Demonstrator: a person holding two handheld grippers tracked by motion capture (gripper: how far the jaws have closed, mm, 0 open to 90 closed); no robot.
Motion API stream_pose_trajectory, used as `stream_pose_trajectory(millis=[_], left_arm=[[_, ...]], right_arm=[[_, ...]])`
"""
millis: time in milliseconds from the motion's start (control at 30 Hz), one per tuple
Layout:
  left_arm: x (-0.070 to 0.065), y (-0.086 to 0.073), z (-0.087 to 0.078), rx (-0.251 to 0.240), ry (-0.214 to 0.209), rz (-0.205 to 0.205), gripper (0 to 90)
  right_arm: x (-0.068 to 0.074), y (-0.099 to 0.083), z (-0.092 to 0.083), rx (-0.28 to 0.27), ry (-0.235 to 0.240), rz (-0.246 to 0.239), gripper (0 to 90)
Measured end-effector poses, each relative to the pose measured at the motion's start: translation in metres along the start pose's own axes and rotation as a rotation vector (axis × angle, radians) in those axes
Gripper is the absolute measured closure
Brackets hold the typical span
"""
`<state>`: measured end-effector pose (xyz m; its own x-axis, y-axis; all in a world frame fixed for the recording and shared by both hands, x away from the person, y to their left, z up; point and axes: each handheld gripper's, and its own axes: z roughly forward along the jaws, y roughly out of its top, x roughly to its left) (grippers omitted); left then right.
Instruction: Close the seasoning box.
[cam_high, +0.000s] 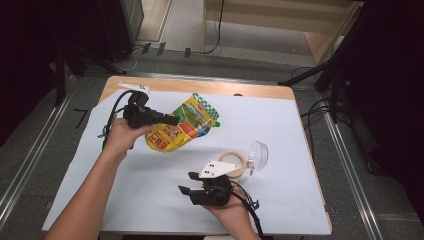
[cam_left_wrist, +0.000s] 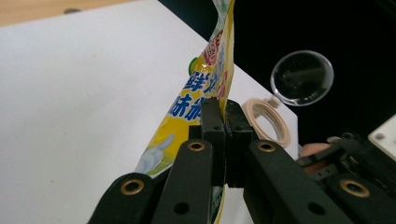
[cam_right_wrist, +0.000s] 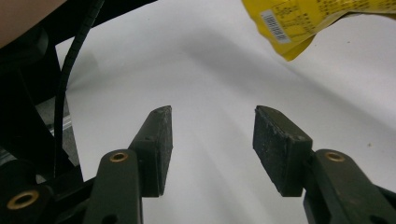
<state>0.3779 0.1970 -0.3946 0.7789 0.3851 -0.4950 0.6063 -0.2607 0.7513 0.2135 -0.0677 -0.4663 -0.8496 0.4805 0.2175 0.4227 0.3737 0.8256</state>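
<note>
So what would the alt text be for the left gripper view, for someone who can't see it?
The left gripper, two black jaws rising from the bottom edge, is shut on the edge of a yellow snack pouch with blue printed lettering, held above a white sheet. Behind it to the right lie a roll of beige tape and a clear round lid.

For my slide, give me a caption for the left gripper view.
Left gripper clamps the yellow snack pouch edge, tape roll and clear dome lid beyond.

One yellow snack pouch (cam_high: 182, 127), one roll of tape (cam_high: 235, 161) and one clear round lid (cam_high: 258, 154), with two handheld grippers over the surface (cam_high: 300, 200).
</note>
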Motion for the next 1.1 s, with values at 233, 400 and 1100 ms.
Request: stream_pose_trajectory(millis=[233, 400, 1100], left_arm=[[0.015, -0.005, 0.001, -0.01, 0.065, 0.008, 90.0], [0.023, -0.011, 0.002, 0.001, 0.075, -0.018, 90.0], [0.024, -0.034, -0.027, -0.034, 0.076, -0.042, 90.0]], right_arm=[[-0.002, 0.0, -0.002, -0.004, -0.004, 0.002, 49.0], [0.0, -0.001, -0.001, 0.003, -0.002, -0.001, 49.0], [-0.001, 0.003, -0.013, -0.021, -0.001, 0.005, 49.2]])
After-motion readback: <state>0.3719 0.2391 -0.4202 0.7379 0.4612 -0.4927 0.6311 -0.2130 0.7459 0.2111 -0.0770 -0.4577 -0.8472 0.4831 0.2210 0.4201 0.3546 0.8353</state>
